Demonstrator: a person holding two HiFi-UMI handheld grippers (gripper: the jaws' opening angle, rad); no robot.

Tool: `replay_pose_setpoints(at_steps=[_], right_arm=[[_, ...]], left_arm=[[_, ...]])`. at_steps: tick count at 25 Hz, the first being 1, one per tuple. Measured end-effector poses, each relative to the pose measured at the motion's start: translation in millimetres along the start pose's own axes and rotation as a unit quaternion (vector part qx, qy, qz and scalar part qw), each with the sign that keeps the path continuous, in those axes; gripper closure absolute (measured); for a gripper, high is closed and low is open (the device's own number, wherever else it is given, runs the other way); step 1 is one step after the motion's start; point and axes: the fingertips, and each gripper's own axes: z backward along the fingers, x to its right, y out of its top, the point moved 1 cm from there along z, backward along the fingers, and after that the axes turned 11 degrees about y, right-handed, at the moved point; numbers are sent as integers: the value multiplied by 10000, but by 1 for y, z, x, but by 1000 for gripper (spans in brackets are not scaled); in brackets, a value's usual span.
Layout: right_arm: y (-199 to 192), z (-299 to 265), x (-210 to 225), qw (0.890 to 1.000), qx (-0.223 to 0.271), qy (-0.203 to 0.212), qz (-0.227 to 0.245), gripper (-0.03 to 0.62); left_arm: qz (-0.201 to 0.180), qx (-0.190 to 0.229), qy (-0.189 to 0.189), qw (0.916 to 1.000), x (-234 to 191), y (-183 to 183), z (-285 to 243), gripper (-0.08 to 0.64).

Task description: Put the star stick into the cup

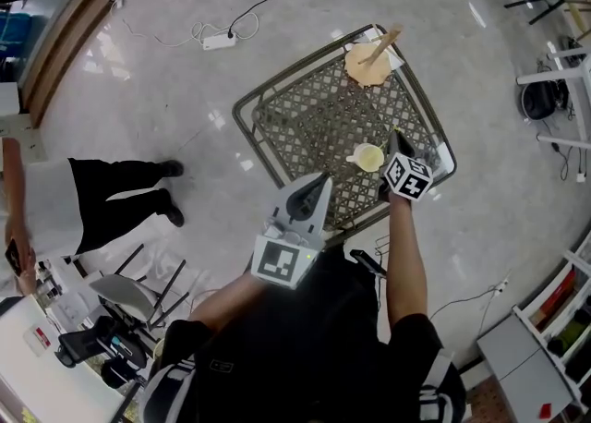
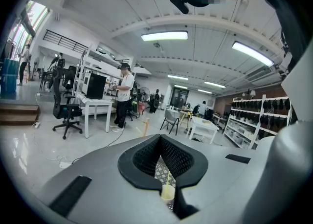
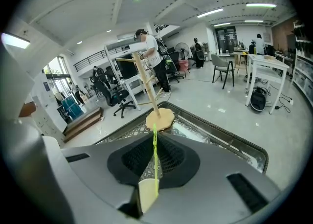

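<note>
Star stick [image 3: 155,169] pinched in R gripper [image 1: 397,149] jaws, tip apparently already inside cup [image 1: 367,157]; only release left. L gripper [image 2: 160,158] jaws together, empty.

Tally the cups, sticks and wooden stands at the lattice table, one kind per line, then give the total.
cup: 1
star stick: 1
wooden stand: 1
Total: 3

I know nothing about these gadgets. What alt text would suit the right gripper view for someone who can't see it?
The right gripper pinches a thin yellow-green stick between its dark fingers, over a cream cup. Beyond stands a wooden peg stand on a metal lattice table, in a bright workshop.
</note>
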Motion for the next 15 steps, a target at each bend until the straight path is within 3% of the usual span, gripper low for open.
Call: replay_pose_setpoints(at_steps=[15], right_arm=[[-4, -10, 3, 9997, -175, -132, -49, 569]], left_arm=[[-104, 9, 138, 9999, -10, -1, 18, 545]])
